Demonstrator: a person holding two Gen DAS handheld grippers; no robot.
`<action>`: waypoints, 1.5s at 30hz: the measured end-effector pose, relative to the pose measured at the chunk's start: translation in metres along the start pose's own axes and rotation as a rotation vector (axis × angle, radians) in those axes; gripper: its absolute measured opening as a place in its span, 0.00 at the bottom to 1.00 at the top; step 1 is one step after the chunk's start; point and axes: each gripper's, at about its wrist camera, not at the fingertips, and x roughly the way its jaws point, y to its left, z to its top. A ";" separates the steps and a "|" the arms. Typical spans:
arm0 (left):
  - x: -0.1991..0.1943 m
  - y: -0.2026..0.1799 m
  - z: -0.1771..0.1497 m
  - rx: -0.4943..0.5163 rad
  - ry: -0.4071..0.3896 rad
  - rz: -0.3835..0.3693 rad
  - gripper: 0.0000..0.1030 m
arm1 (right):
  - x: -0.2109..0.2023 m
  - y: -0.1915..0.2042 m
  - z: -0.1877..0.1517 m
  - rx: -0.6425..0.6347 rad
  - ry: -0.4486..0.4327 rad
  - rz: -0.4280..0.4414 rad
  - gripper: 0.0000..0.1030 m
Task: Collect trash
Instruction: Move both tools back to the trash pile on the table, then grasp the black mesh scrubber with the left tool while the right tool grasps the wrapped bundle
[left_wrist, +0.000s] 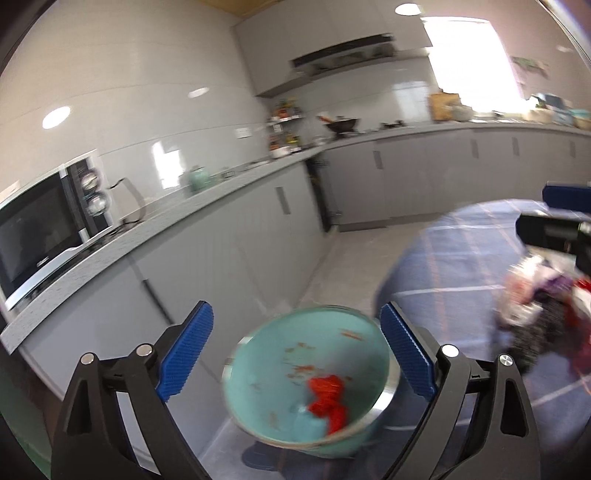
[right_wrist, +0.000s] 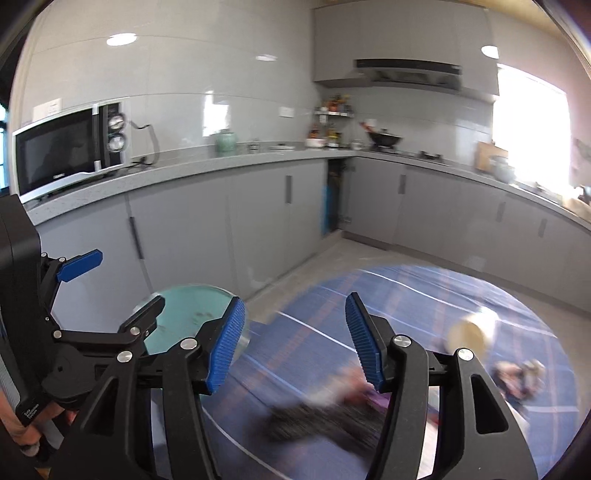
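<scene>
A teal bowl (left_wrist: 308, 380) with red scraps (left_wrist: 330, 402) inside sits tilted between my left gripper's (left_wrist: 295, 354) blue pads; the jaws stand wide and I cannot tell if they touch its rim. The bowl also shows in the right wrist view (right_wrist: 188, 314), with the left gripper (right_wrist: 74, 273) around it. My right gripper (right_wrist: 295, 339) is open and empty above a round table with a blue plaid cloth (right_wrist: 406, 295). Blurred dark trash (right_wrist: 325, 421) lies below it. More crumpled trash (right_wrist: 517, 376) lies to the right, and a pile of it shows in the left wrist view (left_wrist: 543, 306).
A cream cup (right_wrist: 471, 330) lies on the cloth at right. Grey kitchen cabinets (right_wrist: 221, 221) and counter run along the wall, with a microwave (right_wrist: 66, 147), a green jar (right_wrist: 226, 142) and a wok (right_wrist: 384, 139). Grey floor (right_wrist: 332, 258) lies between table and cabinets.
</scene>
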 end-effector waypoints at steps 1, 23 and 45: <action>-0.003 -0.012 -0.001 0.019 -0.001 -0.023 0.88 | -0.007 -0.011 -0.007 0.011 0.006 -0.026 0.56; 0.002 -0.147 -0.022 0.204 0.082 -0.344 0.57 | -0.048 -0.137 -0.102 0.182 0.107 -0.268 0.69; -0.050 -0.109 0.012 0.163 -0.042 -0.372 0.01 | -0.049 -0.126 -0.092 0.169 0.129 -0.212 0.10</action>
